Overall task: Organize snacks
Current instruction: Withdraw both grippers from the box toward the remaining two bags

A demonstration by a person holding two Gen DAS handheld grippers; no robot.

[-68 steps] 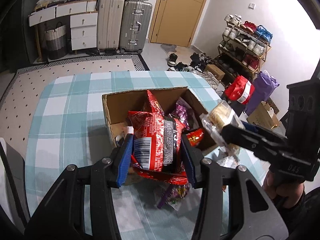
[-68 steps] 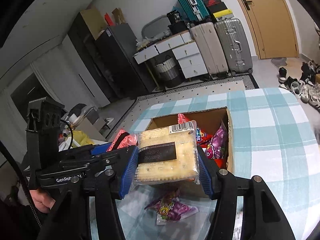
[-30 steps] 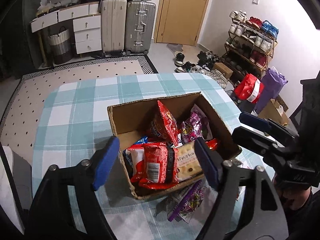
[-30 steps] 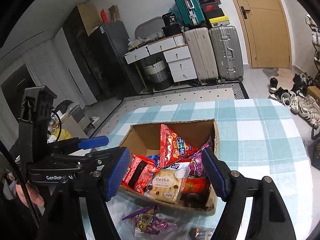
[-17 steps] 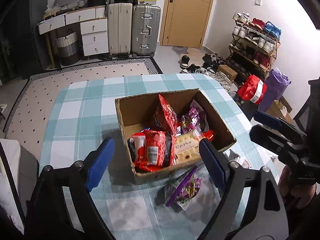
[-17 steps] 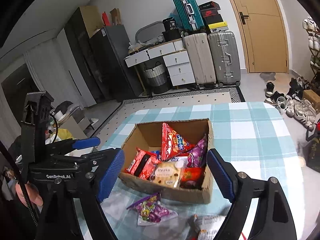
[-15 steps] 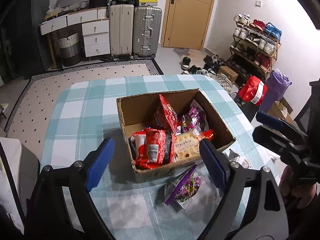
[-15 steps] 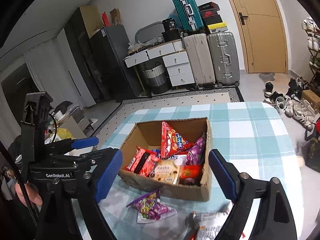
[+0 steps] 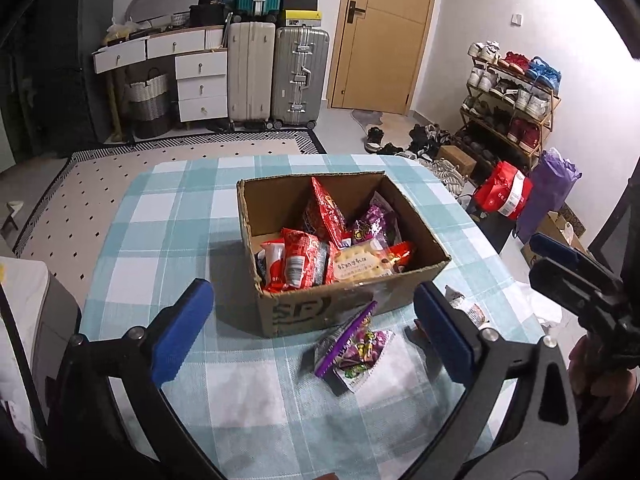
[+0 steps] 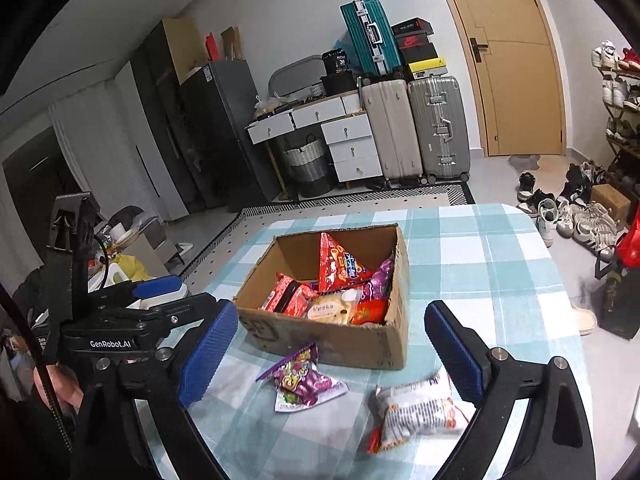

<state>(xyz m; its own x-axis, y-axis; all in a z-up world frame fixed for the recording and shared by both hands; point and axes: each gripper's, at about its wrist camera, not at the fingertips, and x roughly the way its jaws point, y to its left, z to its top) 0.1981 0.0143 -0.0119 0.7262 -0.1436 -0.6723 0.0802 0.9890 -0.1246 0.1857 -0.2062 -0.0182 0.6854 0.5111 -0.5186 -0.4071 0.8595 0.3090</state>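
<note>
The left gripper [image 9: 314, 326] hangs above the near part of the table with its blue pads spread wide and nothing between them; the right gripper [image 10: 326, 354] is likewise wide apart and empty, held over the table's near edge.

A cardboard box [image 9: 320, 310] sits on the teal-checked tablecloth [image 9: 168, 240], between the grippers and the far edge. Inside it lie a red packet [image 9: 298, 262] beside a pale biscuit pack [image 9: 360, 264], with a tall red chip bag [image 9: 324, 210] standing upright behind them and a purple packet [image 9: 374, 226] leaning toward the right wall.

Outside the box, a purple candy bag [image 10: 302, 380] lies flat on the cloth just in front of the near wall, its long axis running diagonally from that wall toward the camera. To its right a white snack pack [image 10: 420, 412] lies flat, long axis roughly across the table, partly behind the right gripper's right finger.

Beyond the table stand suitcases [image 9: 278, 72], a white drawer unit [image 9: 200, 84], a wooden door [image 9: 384, 32] and a shoe rack [image 9: 508, 96].
</note>
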